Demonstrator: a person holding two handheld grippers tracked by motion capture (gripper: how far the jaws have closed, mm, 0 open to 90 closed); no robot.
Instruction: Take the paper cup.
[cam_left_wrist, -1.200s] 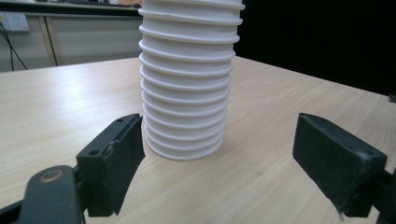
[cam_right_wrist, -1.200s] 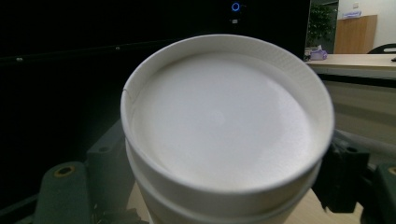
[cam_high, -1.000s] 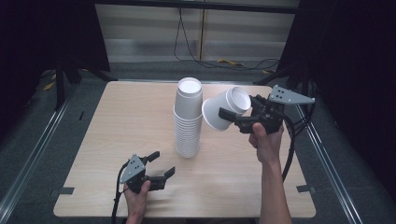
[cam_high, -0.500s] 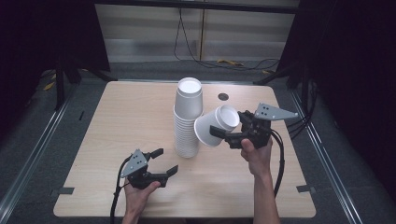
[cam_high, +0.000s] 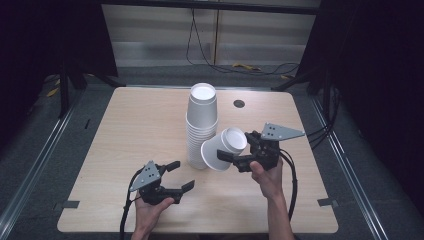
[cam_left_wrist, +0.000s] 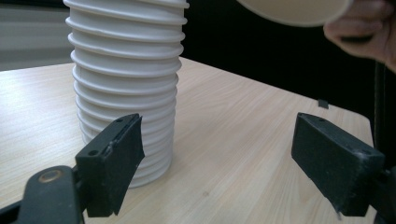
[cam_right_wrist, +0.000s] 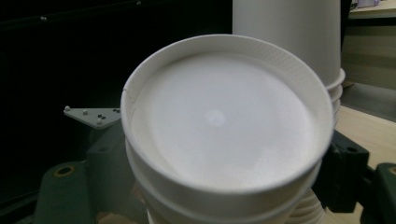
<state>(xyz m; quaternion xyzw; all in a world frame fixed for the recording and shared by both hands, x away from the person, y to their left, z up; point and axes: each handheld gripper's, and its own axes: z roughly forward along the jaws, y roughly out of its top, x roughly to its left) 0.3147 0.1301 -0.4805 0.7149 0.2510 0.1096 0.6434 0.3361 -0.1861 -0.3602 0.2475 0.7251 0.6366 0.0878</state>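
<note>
Our right tongs (cam_high: 231, 159), clamped on a white cup (cam_high: 223, 149) that looks like more than one nested, have come down and toward us from beside the top of the tall cup stack (cam_high: 201, 125). The cup now hangs tilted just off the desk (cam_high: 125, 130), so setting it down seems next. Our left tongs (cam_high: 176, 176) wait spread apart and empty near the stack's foot.

No legible text, label, brand, number or sign on anything here.

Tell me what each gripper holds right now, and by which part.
The right gripper holds a tilted white cup, apparently clamped across its side wall; the exact contact is hidden. The left gripper is open, holding nothing.
</note>
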